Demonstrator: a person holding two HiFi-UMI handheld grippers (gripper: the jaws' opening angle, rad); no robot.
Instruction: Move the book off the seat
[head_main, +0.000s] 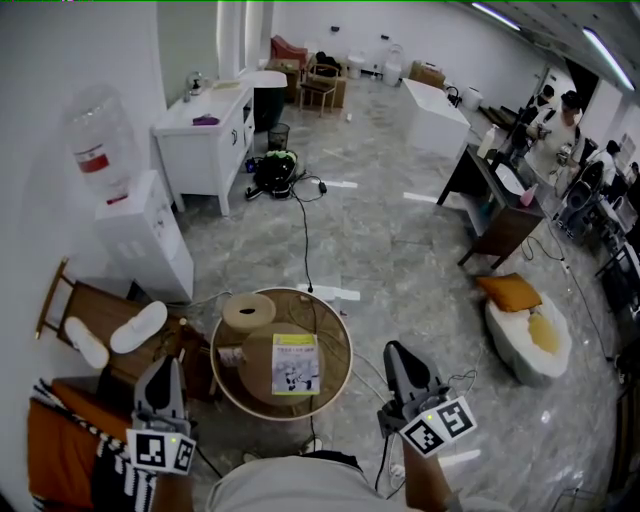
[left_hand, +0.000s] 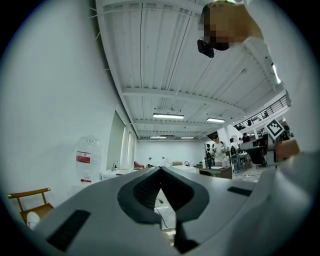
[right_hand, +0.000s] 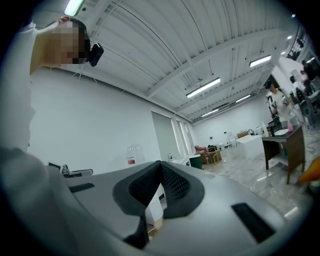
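Note:
A book (head_main: 296, 363) with a yellow-green and white cover lies flat on a round brown seat (head_main: 258, 375) inside a round rimmed frame (head_main: 343, 340). Beside it sits a pale round roll (head_main: 248, 312). My left gripper (head_main: 163, 364) hovers left of the seat, jaws together and empty. My right gripper (head_main: 398, 352) hovers to its right, also shut and empty. In the left gripper view the left gripper (left_hand: 160, 170) points level across the room with its tips touching. The right gripper view shows the right gripper (right_hand: 160, 164) the same way; neither view shows the book.
A water dispenser (head_main: 145, 240) stands by the left wall. A wooden chair (head_main: 95, 310) with white slippers sits near my left gripper. A cable (head_main: 303, 240) runs across the floor to the seat. A white beanbag (head_main: 530, 340) and dark desk (head_main: 490, 205) lie right.

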